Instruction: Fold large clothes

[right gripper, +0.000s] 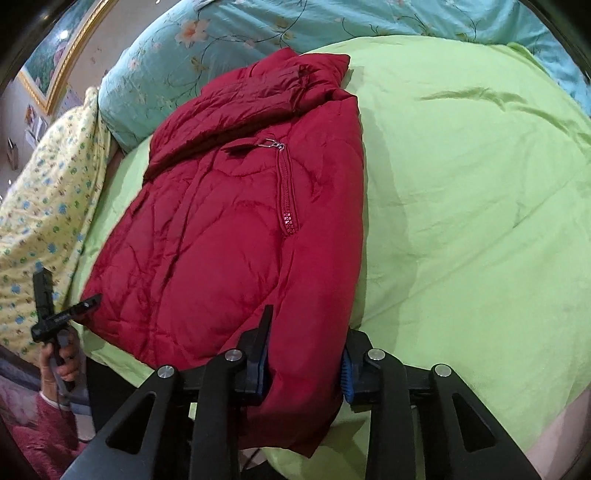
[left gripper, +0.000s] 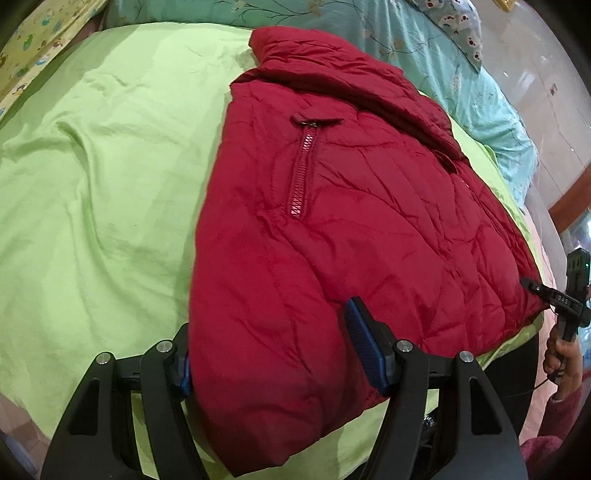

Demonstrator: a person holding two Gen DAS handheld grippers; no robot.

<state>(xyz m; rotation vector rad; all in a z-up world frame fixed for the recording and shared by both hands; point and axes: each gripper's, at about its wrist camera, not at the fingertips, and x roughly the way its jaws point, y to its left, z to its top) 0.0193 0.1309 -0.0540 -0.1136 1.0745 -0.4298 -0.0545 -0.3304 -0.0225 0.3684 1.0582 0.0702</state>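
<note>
A red puffy jacket (left gripper: 369,203) (right gripper: 221,240) lies flat on a green sheet (left gripper: 92,184) (right gripper: 480,184), collar far, hem near, with a zipped pocket (left gripper: 301,173) on top. My left gripper (left gripper: 269,315) straddles the hem's thick left corner. Its jaws stand wide and the blue pad (left gripper: 364,343) faces the cloth without squeezing it. My right gripper (right gripper: 310,321) is shut on the hem's other corner, with red fabric pinched between its pads. Each gripper also shows small in the other view: right gripper (left gripper: 533,287), left gripper (right gripper: 90,299), each at a jacket corner.
A blue floral quilt (left gripper: 443,55) (right gripper: 258,29) is bunched behind the jacket's collar. A yellow patterned cloth (right gripper: 44,203) (left gripper: 33,40) lies along one side of the bed. The person's hands (left gripper: 557,354) (right gripper: 62,358) hold the gripper handles at the bed's near edge.
</note>
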